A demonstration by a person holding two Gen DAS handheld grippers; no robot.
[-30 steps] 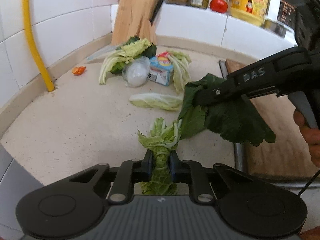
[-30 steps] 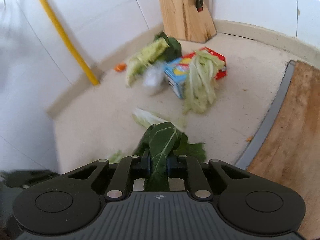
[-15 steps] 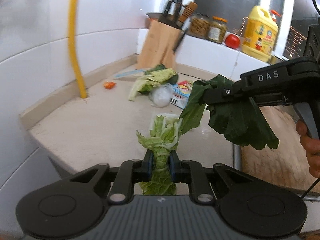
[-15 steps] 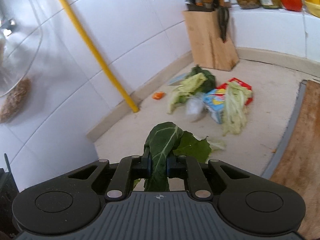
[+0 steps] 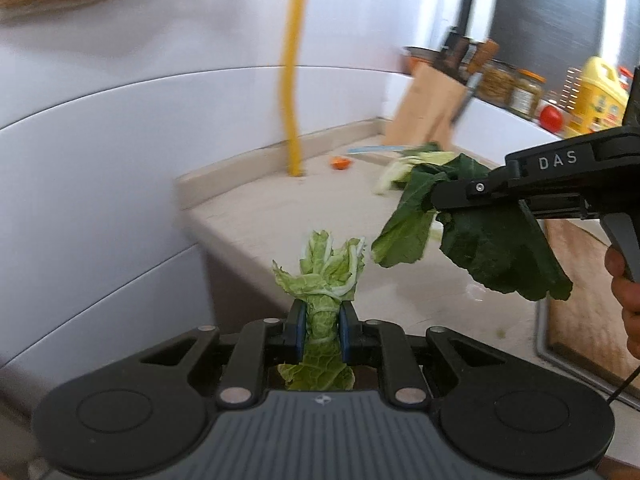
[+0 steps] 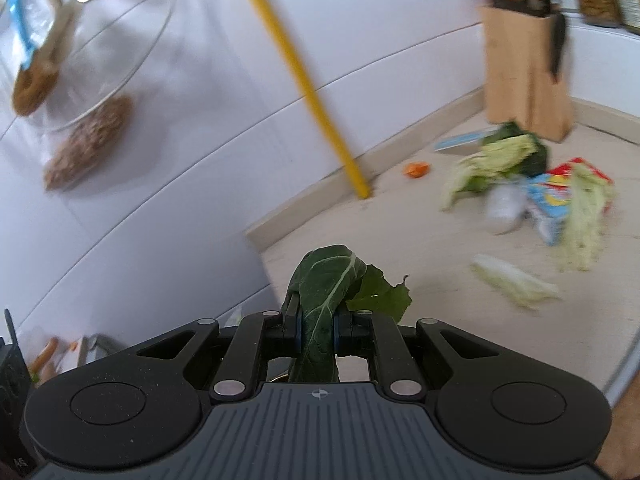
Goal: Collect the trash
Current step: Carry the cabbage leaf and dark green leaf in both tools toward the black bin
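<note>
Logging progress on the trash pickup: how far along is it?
Underway. In hand: left gripper clamps a pale cabbage leaf; right gripper clamps a dark green leaf. Left on the counter: a cabbage piece, leaf pile, carton, orange scrap.

I've drawn both claws back past the counter [image 5: 256, 216] edge; the trash pile [image 6: 528, 184] seems farther ahead of my right claw [image 6: 316, 326].
</note>
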